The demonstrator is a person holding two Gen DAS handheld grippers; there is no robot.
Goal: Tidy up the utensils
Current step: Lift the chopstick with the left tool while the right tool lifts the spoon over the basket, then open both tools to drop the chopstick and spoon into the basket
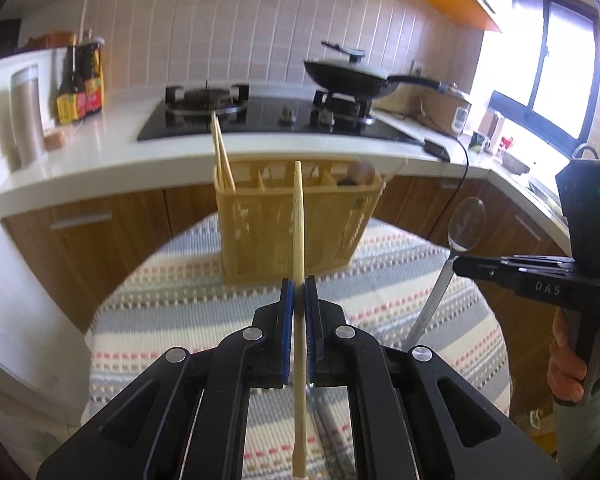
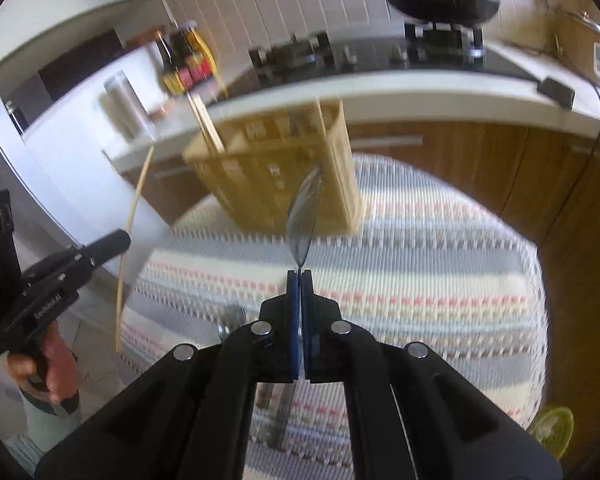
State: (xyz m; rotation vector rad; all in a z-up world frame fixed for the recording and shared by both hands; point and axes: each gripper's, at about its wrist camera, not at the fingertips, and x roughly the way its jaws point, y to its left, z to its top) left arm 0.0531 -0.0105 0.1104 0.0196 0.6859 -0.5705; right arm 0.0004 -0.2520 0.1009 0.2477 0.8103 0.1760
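Note:
My left gripper is shut on a single wooden chopstick, held upright above the striped table, in front of the yellow utensil basket. The basket holds two chopsticks in its left compartment and a dark utensil at the right. My right gripper is shut on a metal spoon, bowl up, just before the basket. In the left wrist view the right gripper and its spoon are at the right. In the right wrist view the left gripper and its chopstick are at the left.
The basket stands at the far edge of a round table with a striped cloth. A metal utensil lies on the cloth under my right gripper. Behind is a counter with a stove, a pan, sauce bottles and a canister.

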